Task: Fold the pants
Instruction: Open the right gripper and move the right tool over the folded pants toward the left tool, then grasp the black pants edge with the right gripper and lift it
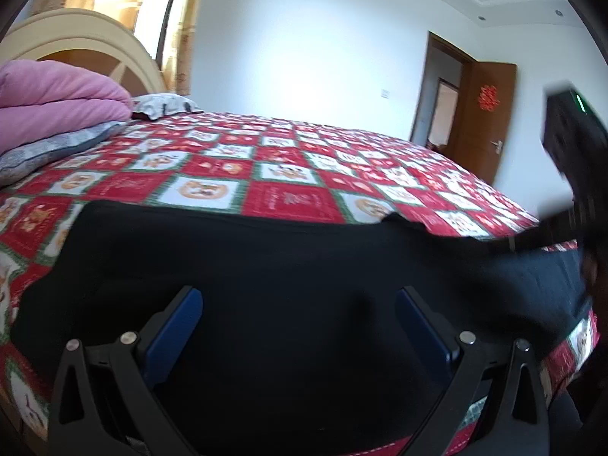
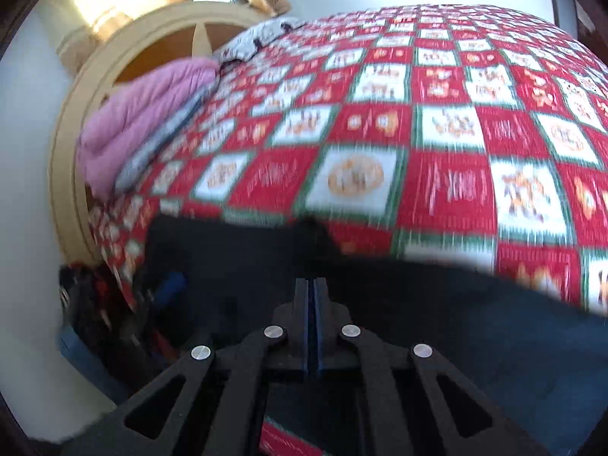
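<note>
Black pants [image 1: 266,266] lie flat on the red checked bedspread [image 1: 288,174] near the bed's front edge. My left gripper [image 1: 298,296] is open, its blue-padded fingers [image 1: 178,326] spread wide just over the pants. My right gripper [image 2: 311,285] has its fingers pressed together over the dark cloth [image 2: 456,304]; whether cloth is pinched between them is not clear. The view is blurred. The right gripper's body shows at the right edge of the left wrist view [image 1: 570,144].
A folded pink quilt [image 1: 57,102] on a grey pillow [image 1: 45,152] lies by the cream headboard [image 1: 87,45]. A patterned pillow [image 1: 167,104] sits behind it. An open brown door [image 1: 486,114] is at the far right. Dark items [image 2: 98,304] sit on the floor beside the bed.
</note>
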{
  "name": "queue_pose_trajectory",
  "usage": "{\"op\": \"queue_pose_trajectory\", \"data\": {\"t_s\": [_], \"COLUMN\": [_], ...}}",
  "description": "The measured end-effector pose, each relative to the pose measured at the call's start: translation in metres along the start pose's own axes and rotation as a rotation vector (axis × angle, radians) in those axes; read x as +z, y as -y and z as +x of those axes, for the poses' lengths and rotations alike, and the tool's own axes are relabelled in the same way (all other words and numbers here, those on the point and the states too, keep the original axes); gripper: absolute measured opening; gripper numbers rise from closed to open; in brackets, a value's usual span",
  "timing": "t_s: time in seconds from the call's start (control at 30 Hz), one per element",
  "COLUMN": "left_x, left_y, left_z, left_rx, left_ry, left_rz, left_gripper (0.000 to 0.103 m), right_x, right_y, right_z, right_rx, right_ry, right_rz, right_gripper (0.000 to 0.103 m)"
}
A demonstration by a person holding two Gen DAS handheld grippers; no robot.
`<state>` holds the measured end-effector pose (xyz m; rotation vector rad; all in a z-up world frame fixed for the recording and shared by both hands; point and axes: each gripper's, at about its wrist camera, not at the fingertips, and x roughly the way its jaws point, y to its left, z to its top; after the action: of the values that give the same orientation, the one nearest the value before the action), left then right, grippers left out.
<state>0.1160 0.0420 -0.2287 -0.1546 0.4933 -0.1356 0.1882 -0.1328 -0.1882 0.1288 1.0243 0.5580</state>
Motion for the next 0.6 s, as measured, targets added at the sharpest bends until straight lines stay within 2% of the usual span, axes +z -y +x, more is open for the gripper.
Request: {"op": "queue_pose_trajectory", "data": {"t_s": [0.13, 0.17, 0.27, 0.33, 0.4, 0.47, 0.5, 0.53, 0.6], "left_x": [-0.001, -0.001, 0.0, 0.003, 0.008, 0.012, 0.013, 0.012, 0.009], "left_y": [-0.007, -0.006, -0.007, -0.012, -0.022, -0.036, -0.045, -0.053, -0.061], "left_z": [0.005, 0.004, 0.002, -0.002, -0.007, -0.01, -0.009, -0.006, -0.003], "left_rx": [0.022, 0.024, 0.041, 0.066, 0.122, 0.167, 0.182, 0.19, 0.196], "left_ry": [-0.025, -0.023, -0.024, -0.007, 0.023, 0.039, 0.028, 0.014, 0.006], "left_rz": [-0.02, -0.013, -0.004, -0.009, -0.014, -0.036, -0.06, -0.08, -0.096], "left_gripper": [0.103, 0.103, 0.103, 0.103, 0.103, 0.103, 0.103, 0.103, 0.103], "right_x": [-0.025, -0.028, -0.026, -0.028, -0.035, -0.048, -0.054, -0.06, -0.076], "right_y": [0.017, 0.024, 0.032, 0.026, 0.02, 0.02, 0.023, 0.027, 0.039], "right_z": [0.026, 0.026, 0.022, 0.01, -0.004, -0.02, -0.027, -0.033, -0.042], "right_rx": [-0.034, 0.006, 0.038, -0.024, -0.077, -0.119, -0.148, -0.184, -0.271], "right_ry": [-0.044, -0.011, -0.016, 0.002, 0.028, 0.047, 0.054, 0.061, 0.069], "right_rz": [0.027, 0.045, 0.1, 0.076, 0.03, 0.004, -0.002, -0.009, -0.016], "right_gripper": [0.003, 0.003, 0.003, 0.003, 0.004, 0.018, 0.043, 0.062, 0.063]}}
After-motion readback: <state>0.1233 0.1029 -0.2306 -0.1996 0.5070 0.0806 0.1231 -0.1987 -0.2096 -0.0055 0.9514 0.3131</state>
